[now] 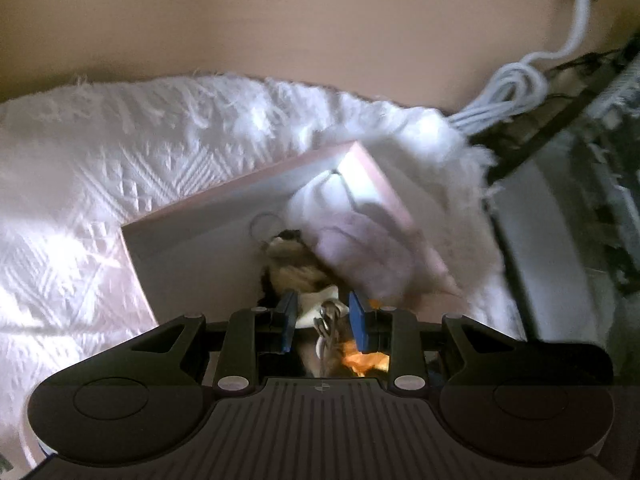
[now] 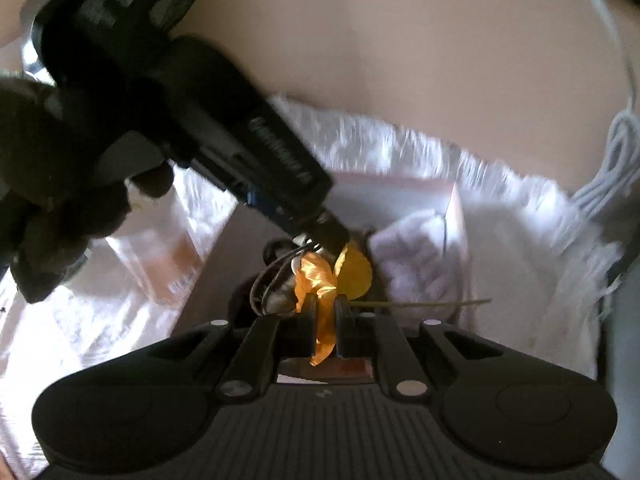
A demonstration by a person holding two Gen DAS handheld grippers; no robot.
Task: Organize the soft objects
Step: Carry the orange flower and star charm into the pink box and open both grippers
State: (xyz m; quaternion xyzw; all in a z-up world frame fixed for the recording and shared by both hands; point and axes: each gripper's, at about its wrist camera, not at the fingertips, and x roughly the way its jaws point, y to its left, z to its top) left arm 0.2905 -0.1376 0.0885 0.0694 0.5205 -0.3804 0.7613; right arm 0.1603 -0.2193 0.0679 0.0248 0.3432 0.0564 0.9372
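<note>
Plush toy (image 1: 294,264), blurred and half hidden, clamped in left gripper (image 1: 322,312); right gripper (image 2: 324,312) pinches one orange ribbon (image 2: 316,280). One pink box (image 1: 192,236).

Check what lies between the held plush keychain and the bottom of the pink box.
The left gripper and right gripper hold the brown-and-orange plush keychain over the pink open box. A fluffy lilac plush already fills the box's right part; the left part of the bottom looks bare.
</note>
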